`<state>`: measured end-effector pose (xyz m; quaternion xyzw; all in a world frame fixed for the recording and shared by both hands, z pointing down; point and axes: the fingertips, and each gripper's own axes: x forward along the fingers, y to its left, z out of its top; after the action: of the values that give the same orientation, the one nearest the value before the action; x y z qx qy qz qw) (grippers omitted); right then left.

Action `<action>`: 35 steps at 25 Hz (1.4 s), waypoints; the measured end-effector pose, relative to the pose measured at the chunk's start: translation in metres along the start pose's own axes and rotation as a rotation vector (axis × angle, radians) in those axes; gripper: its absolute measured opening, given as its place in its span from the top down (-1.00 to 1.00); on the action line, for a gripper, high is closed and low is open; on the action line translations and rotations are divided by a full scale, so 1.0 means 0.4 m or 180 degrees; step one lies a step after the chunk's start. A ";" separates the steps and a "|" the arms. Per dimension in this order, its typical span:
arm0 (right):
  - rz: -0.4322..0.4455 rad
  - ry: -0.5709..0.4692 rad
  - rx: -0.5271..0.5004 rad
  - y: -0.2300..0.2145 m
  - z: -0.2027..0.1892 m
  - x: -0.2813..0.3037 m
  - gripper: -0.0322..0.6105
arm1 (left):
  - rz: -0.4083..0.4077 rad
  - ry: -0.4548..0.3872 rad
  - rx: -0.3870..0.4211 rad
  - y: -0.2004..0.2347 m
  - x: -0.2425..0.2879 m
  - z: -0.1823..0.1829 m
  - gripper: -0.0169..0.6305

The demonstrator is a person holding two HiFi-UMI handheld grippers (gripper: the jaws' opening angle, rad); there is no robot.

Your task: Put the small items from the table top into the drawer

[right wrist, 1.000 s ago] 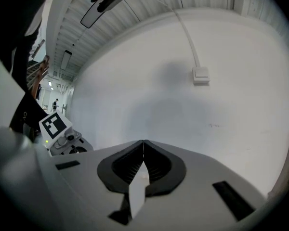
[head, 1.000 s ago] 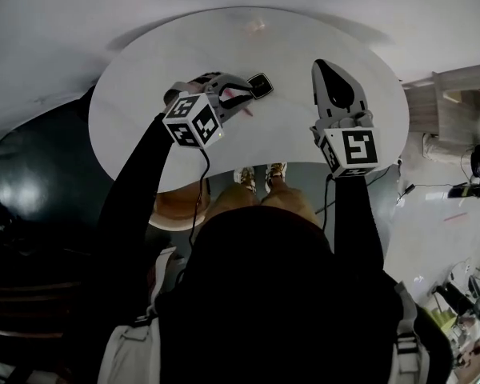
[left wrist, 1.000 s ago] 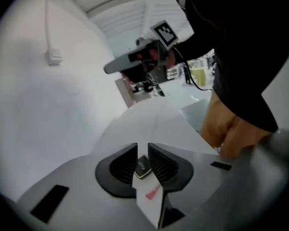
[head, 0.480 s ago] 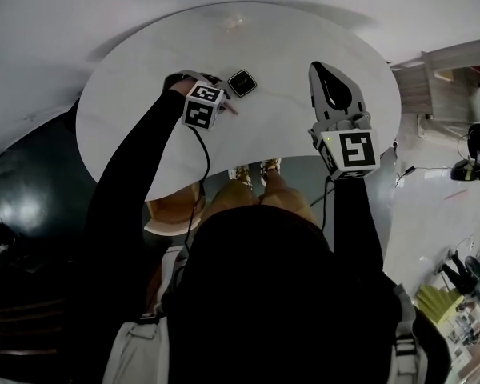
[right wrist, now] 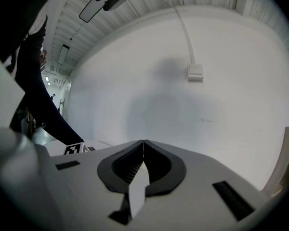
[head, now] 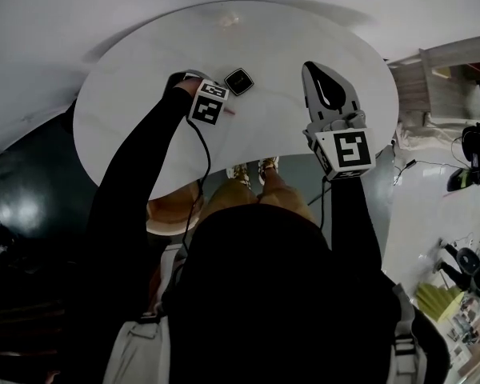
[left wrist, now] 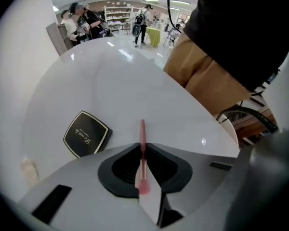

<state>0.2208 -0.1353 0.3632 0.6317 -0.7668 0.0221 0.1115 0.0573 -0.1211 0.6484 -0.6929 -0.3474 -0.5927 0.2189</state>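
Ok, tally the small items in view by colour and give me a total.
Black: 1, the compact
Pink: 1, the stick
Pale: 1, a small bit
Total: 3

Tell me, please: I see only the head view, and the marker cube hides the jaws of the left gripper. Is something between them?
Observer: Yes. The left gripper view shows that the left gripper has just been closing its jaws, and they pinch a thin pink stick.
Operator: Is the black compact open?
Observer: No. The black compact lies flat and closed on the table, with pale script lettering on its lid.
Operator: And the right gripper?
Observer: Its own view shows the right gripper with jaws together, nothing between them, facing a white wall.
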 end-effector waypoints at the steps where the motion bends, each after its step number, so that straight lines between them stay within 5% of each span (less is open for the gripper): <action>1: 0.0008 -0.0008 -0.0005 0.001 0.004 0.001 0.82 | 0.0062 -0.0120 -0.0131 -0.001 -0.011 0.008 0.78; 5: 0.0049 -0.0057 -0.0017 0.002 0.031 0.009 0.82 | 0.0630 -0.0985 -0.0969 0.025 -0.136 0.058 0.78; 10: 0.0133 -0.0153 -0.0052 0.022 0.065 0.039 0.82 | 0.1815 -0.2207 -0.2051 0.077 -0.404 0.067 0.78; 17: 0.0286 -0.0483 -0.0059 0.057 0.168 0.091 0.82 | 0.3461 -0.3360 -0.3003 0.054 -0.772 0.048 0.78; 23: 0.0290 -0.0786 -0.0151 0.046 0.215 0.086 0.82 | 0.4607 -0.3898 -0.3435 -0.016 -0.966 0.041 0.78; 28: 0.0488 -0.0801 -0.0191 0.071 0.223 0.093 0.82 | 0.4847 -0.3816 -0.3413 -0.044 -0.975 0.051 0.78; 35: 0.1005 -0.0796 -0.0077 0.168 0.214 0.140 0.82 | 0.5200 -0.3525 -0.3879 -0.147 -0.952 -0.015 0.78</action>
<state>0.1331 -0.1906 0.2982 0.5000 -0.8645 -0.0485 0.0181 -0.0118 -0.1708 0.2726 -0.8660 0.4982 0.0405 -0.0157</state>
